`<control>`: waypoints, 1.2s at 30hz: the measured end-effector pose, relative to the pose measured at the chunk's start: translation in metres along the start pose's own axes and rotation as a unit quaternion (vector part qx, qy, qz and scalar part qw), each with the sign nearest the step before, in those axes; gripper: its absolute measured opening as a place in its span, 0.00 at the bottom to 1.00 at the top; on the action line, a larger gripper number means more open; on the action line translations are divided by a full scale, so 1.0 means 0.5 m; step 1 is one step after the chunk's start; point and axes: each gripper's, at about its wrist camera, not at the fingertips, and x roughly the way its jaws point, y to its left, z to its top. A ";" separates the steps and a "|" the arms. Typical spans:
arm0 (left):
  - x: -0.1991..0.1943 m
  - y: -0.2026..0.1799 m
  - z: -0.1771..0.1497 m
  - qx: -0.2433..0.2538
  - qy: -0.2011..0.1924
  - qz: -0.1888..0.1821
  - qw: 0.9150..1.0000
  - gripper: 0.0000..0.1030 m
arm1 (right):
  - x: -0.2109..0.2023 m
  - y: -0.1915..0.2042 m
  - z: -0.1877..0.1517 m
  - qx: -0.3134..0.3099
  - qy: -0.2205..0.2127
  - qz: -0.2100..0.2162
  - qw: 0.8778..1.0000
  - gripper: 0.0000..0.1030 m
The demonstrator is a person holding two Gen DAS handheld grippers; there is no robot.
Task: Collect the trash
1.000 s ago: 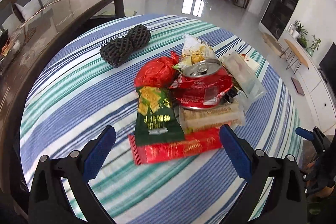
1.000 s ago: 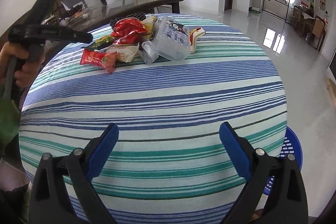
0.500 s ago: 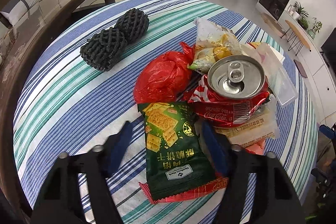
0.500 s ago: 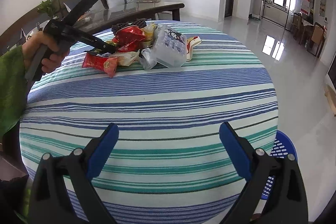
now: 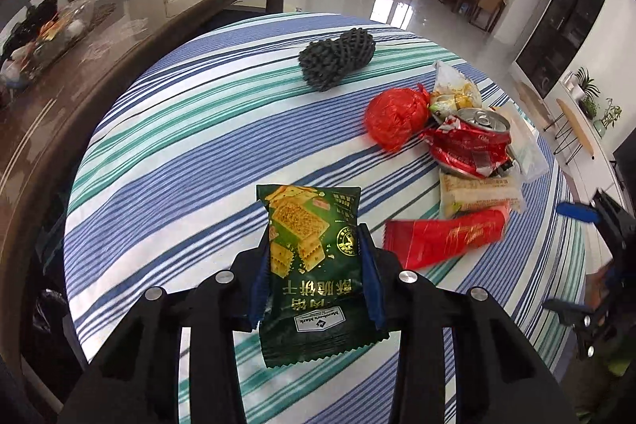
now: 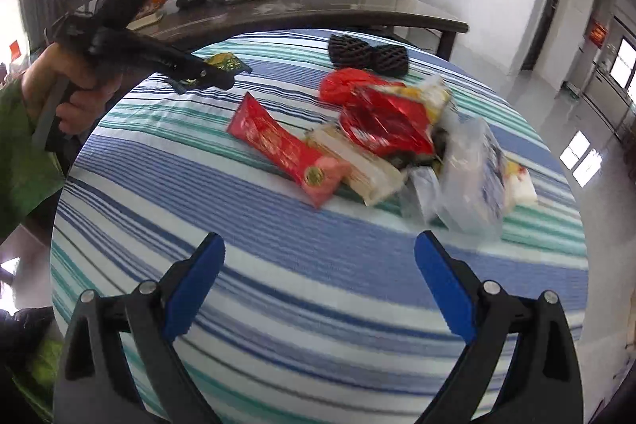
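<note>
Now clamped on the green cracker packet (image 5: 314, 265): left gripper (image 5: 316, 277), jaws just drawn in from wide open, blue pads pressing both long edges at lower centre of the left wrist view. Packet lifted clear of the pile it lay against a second ago, hanging over bare striped tablecloth (image 5: 179, 153) with its far end toward the middle of the frame; seen again as a small dark and gold sliver at the tip of the left gripper (image 6: 210, 74) at upper left of the right wrist view, beside the person's hand (image 6: 75, 82). Left behind at right of the left wrist view: red wrapper (image 5: 445, 239), now uncovered; pale biscuit pack (image 5: 479, 191) above it; crushed red can (image 5: 469, 142); red plastic bag (image 5: 395, 116); yellow snack bag (image 5: 453, 94); and black foam nets (image 5: 338, 58) farther up, near the top centre. Right gripper (image 6: 318, 285) wide apart and empty at the bottom of its own frame, swung closer to the pile than a second ago and blurred, nothing between the pads. First piece of trash secured, by the look of it; carrying to a bin likely next, though no bin visible in the current frames. Rest of the pile untouched, with clear plastic box (image 6: 473, 177) nearest the right claw.
</note>
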 end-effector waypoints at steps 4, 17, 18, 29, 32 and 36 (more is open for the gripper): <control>-0.040 0.022 -0.059 -0.016 -0.008 -0.001 1.000 0.38 | 0.078 0.027 0.074 -0.080 0.037 0.012 0.996 0.81; -0.090 -0.042 -0.126 -0.004 -0.028 -0.031 0.999 0.38 | 0.087 0.012 0.072 0.021 0.113 0.051 0.992 0.22; -0.090 -0.055 -0.127 -0.001 -0.030 -0.034 0.999 0.38 | 0.072 0.000 0.058 0.046 0.112 0.059 0.991 0.21; -0.023 -0.199 -0.113 0.019 -0.031 -0.048 0.998 0.38 | -0.104 -0.166 -0.126 0.286 0.093 0.029 0.953 0.21; -0.001 -0.228 -0.110 0.026 -0.033 -0.030 0.999 0.39 | -0.089 -0.162 -0.144 0.269 0.088 -0.010 0.959 0.22; 0.021 -0.237 -0.112 0.030 -0.032 -0.007 0.999 0.43 | -0.067 -0.131 -0.152 0.233 0.062 -0.046 0.969 0.51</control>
